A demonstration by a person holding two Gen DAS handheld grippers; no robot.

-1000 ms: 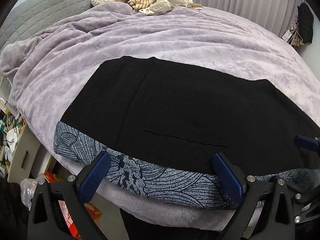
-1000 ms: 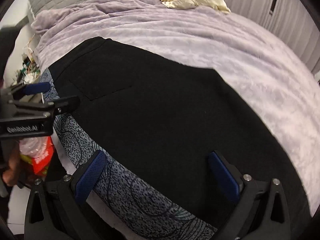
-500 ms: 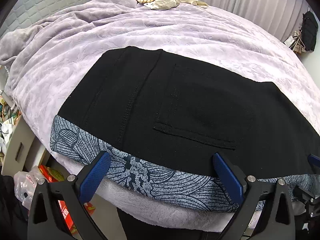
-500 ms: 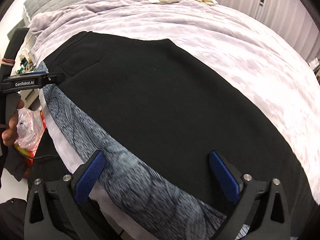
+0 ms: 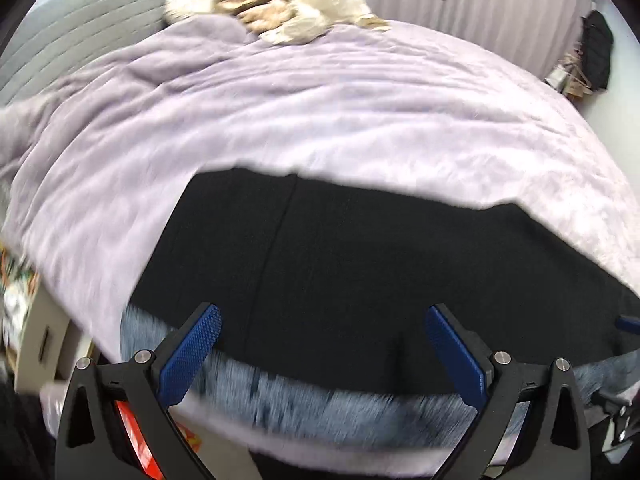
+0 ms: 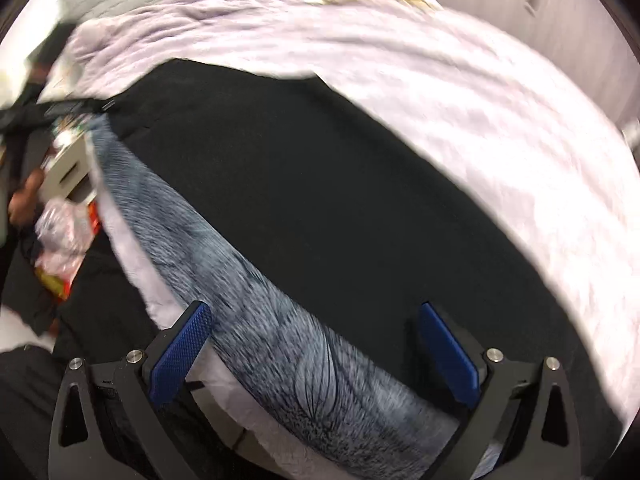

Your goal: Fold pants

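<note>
Black pants point(image 5: 360, 272) lie flat along the near edge of a lilac-covered bed, on top of a grey-blue patterned cloth point(image 5: 304, 404). In the right wrist view the same pants point(image 6: 320, 200) stretch from upper left to lower right beside that cloth point(image 6: 248, 304). My left gripper point(image 5: 322, 350) hovers open over the near hem of the pants, with nothing between its blue pads. My right gripper point(image 6: 314, 346) is open too, over the border between pants and patterned cloth. The left gripper's body point(image 6: 68, 106) shows blurred at far left in the right wrist view. Both views are motion-blurred.
A lilac blanket point(image 5: 340, 112) covers the bed beyond the pants. Crumpled clothes point(image 5: 280, 8) are heaped near the grey headboard point(image 5: 80, 20). Curtains line the back wall. A plastic bag point(image 6: 64, 232) and red packaging sit on the floor off the bed's left edge, near a hand point(image 6: 22, 204).
Both cameras have shifted and the views are now blurred. The left gripper has tipped up and back, so the pants' pocket is out of its view. Both grippers stay open.
</note>
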